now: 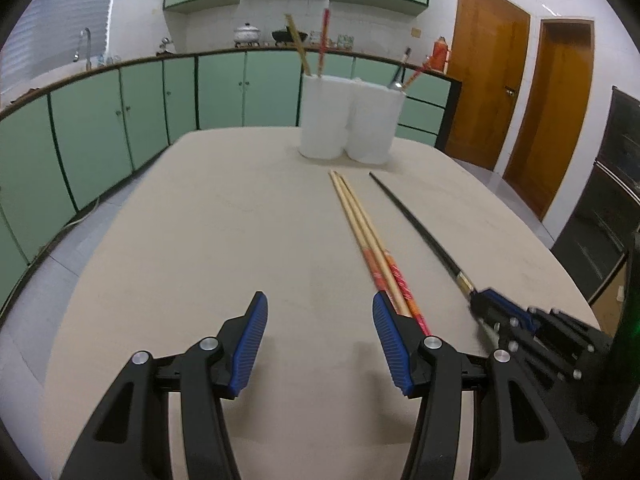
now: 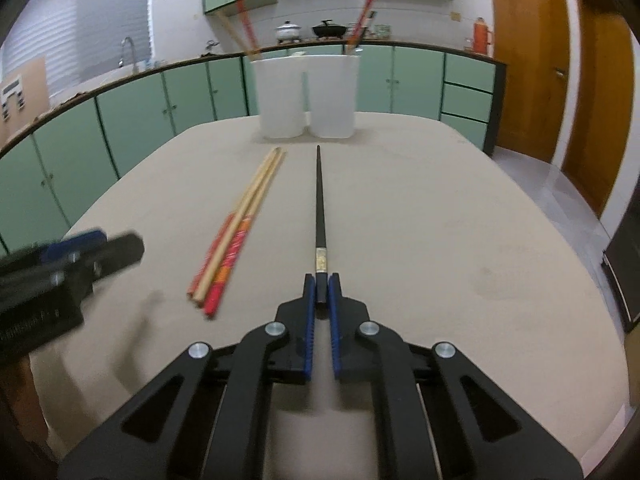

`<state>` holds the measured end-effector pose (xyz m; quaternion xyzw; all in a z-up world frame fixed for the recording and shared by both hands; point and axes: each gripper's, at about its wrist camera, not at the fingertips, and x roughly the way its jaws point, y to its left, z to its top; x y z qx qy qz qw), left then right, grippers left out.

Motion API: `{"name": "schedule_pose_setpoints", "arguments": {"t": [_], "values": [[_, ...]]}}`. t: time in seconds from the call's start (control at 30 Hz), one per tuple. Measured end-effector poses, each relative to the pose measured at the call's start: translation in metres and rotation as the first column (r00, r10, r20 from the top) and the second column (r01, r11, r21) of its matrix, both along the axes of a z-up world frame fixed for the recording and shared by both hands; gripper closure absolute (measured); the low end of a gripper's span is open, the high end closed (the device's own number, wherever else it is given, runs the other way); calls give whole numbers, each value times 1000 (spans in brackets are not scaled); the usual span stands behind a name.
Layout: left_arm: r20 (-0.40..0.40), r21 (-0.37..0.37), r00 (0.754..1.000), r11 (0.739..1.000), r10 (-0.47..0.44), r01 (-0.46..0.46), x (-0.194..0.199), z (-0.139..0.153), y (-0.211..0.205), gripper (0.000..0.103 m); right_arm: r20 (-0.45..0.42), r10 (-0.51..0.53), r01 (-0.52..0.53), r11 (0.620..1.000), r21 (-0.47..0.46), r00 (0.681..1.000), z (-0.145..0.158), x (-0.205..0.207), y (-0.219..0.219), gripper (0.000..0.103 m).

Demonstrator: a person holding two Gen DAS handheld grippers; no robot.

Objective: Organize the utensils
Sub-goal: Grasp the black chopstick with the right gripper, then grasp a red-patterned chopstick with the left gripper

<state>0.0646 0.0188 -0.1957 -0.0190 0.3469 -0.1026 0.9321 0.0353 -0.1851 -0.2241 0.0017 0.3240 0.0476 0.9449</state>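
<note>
A black chopstick (image 2: 320, 200) lies on the beige table (image 2: 440, 220), pointing at two white holders (image 2: 308, 92). My right gripper (image 2: 322, 286) is shut on its near end. A bundle of wooden chopsticks with red-orange handles (image 2: 236, 228) lies to its left. My left gripper (image 1: 318, 312) is open and empty, with its right finger beside the bundle's handle ends (image 1: 384, 264). In the left wrist view the black chopstick (image 1: 416, 224) and right gripper (image 1: 492, 304) are at the right. The holders (image 1: 348, 116) contain several chopsticks and a utensil.
Green cabinets (image 1: 120, 128) and a counter with pots run behind the table. Wooden doors (image 1: 520, 100) stand at the right. A dark oven unit (image 1: 612, 208) is at the far right. The left gripper (image 2: 92, 252) shows blurred at the left of the right wrist view.
</note>
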Motion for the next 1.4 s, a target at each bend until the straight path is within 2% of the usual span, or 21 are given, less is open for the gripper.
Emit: {"name": "schedule_pose_setpoints", "arguments": {"t": [0.17, 0.33, 0.73, 0.83, 0.9, 0.93, 1.0, 1.03, 1.4], "values": [[-40, 5, 999, 1000, -28, 28, 2, -8, -15, 49, -4, -32, 33, 999, 28, 999, -1, 4, -19, 97], [-77, 17, 997, 1000, -15, 17, 8, -16, -23, 50, -10, -33, 34, 998, 50, 999, -4, 4, -28, 97], [-68, 49, 998, 999, 2, 1, 10, -16, -34, 51, -12, -24, 25, 997, 67, 1000, -4, 2, -31, 97], [-62, 69, 998, 997, 24, -20, 11, -18, -36, 58, -14, -21, 22, 998, 66, 1000, -4, 3, -31, 97], [-57, 73, 998, 997, 36, -32, 11, -18, -37, 72, -14, -19, 20, 998, 63, 1000, -4, 3, -30, 97], [-55, 70, 998, 997, 38, -34, 12, -18, -37, 76, -14, -19, 19, 998, 61, 1000, -4, 3, -30, 97], [-54, 62, 998, 998, 37, -34, 13, -18, -37, 93, -14, -17, 17, 998, 60, 1000, -4, 2, -30, 97], [-56, 54, 998, 998, 33, -30, 13, -18, -37, 97, -14, -16, 17, 998, 60, 1000, -4, 2, -29, 97], [-31, 30, 999, 999, 36, -35, 8, -5, -29, 98, -6, -19, 19, 999, 47, 1000, 0, 4, -31, 97]]}}
